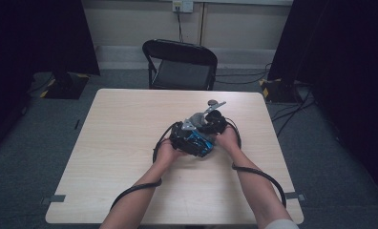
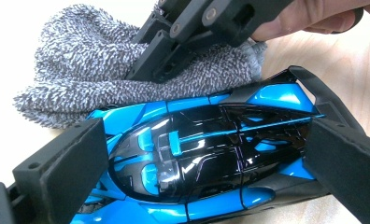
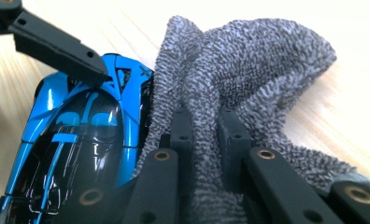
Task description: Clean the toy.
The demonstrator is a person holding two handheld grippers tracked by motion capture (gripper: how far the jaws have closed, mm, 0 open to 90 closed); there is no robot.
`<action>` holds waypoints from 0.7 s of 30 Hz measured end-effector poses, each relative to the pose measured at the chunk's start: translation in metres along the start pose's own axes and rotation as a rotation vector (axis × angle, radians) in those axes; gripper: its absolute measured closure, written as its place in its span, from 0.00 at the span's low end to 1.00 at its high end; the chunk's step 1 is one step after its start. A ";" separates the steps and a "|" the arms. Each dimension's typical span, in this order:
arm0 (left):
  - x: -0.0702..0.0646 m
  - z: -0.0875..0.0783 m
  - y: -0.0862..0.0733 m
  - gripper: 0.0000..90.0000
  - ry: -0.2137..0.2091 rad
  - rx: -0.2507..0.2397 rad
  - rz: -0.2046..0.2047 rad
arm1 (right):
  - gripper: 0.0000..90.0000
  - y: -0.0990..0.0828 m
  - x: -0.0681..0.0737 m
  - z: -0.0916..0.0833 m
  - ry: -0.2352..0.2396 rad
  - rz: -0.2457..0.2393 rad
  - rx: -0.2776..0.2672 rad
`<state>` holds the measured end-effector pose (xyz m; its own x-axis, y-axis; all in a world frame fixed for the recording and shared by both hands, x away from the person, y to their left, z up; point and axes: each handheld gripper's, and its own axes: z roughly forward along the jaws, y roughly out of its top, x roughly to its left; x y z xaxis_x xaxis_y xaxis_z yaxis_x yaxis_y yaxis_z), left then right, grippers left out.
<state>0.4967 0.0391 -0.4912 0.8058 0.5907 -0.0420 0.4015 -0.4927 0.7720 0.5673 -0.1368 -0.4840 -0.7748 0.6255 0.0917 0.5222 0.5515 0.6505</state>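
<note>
Holding: our left gripper [image 2: 192, 154] clamps the blue toy car [image 2: 197, 158] end to end on the table [image 1: 130, 124].
Wiping: our right gripper [image 3: 205, 135] pinches the grey cloth [image 3: 248, 70] against the car's side.
Risk: we judge hard rubbing could twist the glossy car loose.

Both hands [image 1: 170, 151] and grippers [image 1: 199, 129] close together mid-table [image 1: 130, 143] around a blue, possibly toy, object [image 1: 196, 141].
</note>
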 end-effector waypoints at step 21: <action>0.000 0.000 0.000 0.00 0.005 0.002 0.000 | 0.89 -0.002 -0.002 -0.008 0.013 -0.071 0.055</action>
<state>0.4961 0.0392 -0.4911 0.8038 0.5937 -0.0386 0.4019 -0.4940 0.7710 0.5653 -0.1440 -0.4789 -0.8150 0.5767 0.0565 0.4842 0.6241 0.6132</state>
